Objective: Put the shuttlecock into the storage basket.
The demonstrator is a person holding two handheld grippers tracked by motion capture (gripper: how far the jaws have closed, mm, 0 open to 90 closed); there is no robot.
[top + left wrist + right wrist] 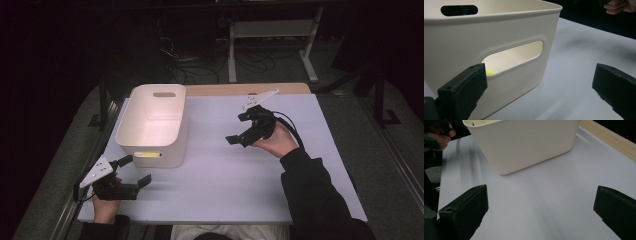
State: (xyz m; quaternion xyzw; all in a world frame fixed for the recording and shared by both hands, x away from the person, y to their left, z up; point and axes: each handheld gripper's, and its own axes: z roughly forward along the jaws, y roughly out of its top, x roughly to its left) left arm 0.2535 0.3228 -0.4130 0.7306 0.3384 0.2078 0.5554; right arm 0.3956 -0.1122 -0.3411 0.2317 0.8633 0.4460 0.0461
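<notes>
Just ahead of the left gripper [134, 169] (fingers spread, empty) stands the bin [150, 145].

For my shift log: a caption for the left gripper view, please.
Left gripper, jaws open, faces the white bin's handle slot, something yellow visible inside.

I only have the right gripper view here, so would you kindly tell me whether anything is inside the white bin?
Observer: Yes, something bright yellow lies at the bottom of the white bin; it shows through the handle slot in the left gripper view.
Operator: Thank you. Where is the left hand-held gripper?
Observer: The left hand-held gripper sits near the table's front left corner, jaws open, aimed at the bin's near wall.
Operator: And does the bin have a second slot?
Observer: Yes, the far wall has a matching slot, seen from the high view.
</notes>
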